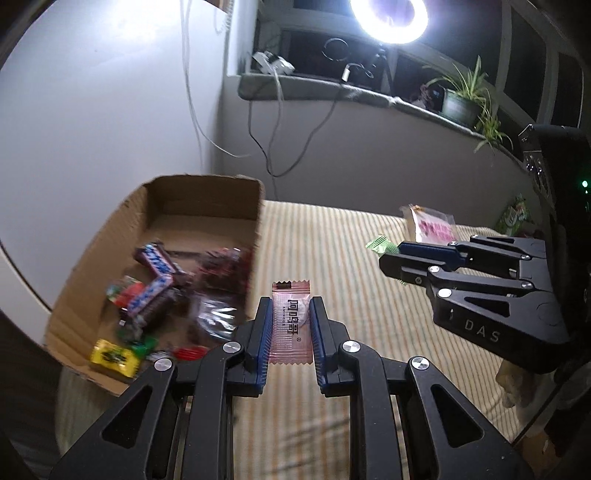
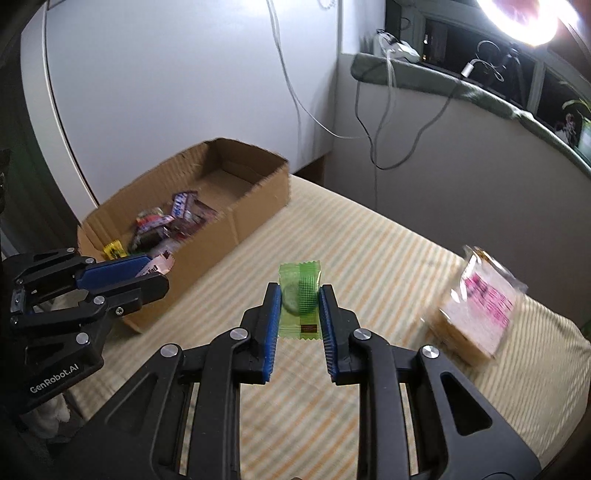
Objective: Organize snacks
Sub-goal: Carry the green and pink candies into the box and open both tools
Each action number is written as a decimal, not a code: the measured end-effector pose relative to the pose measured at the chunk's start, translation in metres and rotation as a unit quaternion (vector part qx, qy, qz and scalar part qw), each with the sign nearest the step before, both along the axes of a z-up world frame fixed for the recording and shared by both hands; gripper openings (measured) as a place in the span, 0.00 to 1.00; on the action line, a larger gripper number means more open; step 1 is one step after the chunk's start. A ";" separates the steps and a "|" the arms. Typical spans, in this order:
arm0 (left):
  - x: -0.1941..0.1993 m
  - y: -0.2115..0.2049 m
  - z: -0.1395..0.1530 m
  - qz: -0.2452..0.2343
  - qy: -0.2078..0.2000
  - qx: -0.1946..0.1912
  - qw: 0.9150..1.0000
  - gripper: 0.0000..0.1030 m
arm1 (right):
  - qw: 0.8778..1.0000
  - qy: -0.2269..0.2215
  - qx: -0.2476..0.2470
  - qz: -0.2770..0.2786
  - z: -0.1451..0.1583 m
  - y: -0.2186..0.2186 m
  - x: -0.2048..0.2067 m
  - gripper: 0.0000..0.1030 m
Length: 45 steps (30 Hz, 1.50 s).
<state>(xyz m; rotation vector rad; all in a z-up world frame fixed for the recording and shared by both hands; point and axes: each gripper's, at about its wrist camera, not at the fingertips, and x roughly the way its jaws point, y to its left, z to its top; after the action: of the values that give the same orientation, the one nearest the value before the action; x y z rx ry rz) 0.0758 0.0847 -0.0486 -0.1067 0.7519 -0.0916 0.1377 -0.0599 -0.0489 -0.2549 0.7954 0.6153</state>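
My left gripper [image 1: 290, 308] is shut on a pink candy wrapper [image 1: 290, 325], held above the striped cloth beside the cardboard box [image 1: 207, 199]. The box holds several snacks, among them blue bars [image 1: 159, 266] and a yellow candy [image 1: 114, 356]. My right gripper [image 2: 297, 295] is shut on a green candy wrapper [image 2: 299, 295] over the cloth, right of the box [image 2: 255, 206]. The left gripper also shows in the right wrist view [image 2: 147, 275], with its pink wrapper [image 2: 157, 264] near the box's front wall. The right gripper shows in the left wrist view [image 1: 402, 258].
A clear packet with pink print [image 2: 480, 306] lies on the striped cloth [image 2: 369, 258] at the right; it also shows in the left wrist view [image 1: 432, 225]. A green packet [image 1: 515, 214] lies farther right. A window ledge with cables, a ring light [image 1: 389, 18] and a plant [image 1: 465, 96] stands behind.
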 end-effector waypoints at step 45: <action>0.014 0.098 -0.005 0.079 -0.007 -0.010 0.997 0.19 | 0.998 0.010 0.007 0.058 -0.006 0.144 0.022 0.24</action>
<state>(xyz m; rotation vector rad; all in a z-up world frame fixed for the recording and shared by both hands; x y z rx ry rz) 0.0903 0.1828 -0.0534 -0.1828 0.7258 0.0500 0.1593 0.0842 -0.0545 -0.2832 0.7986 0.7340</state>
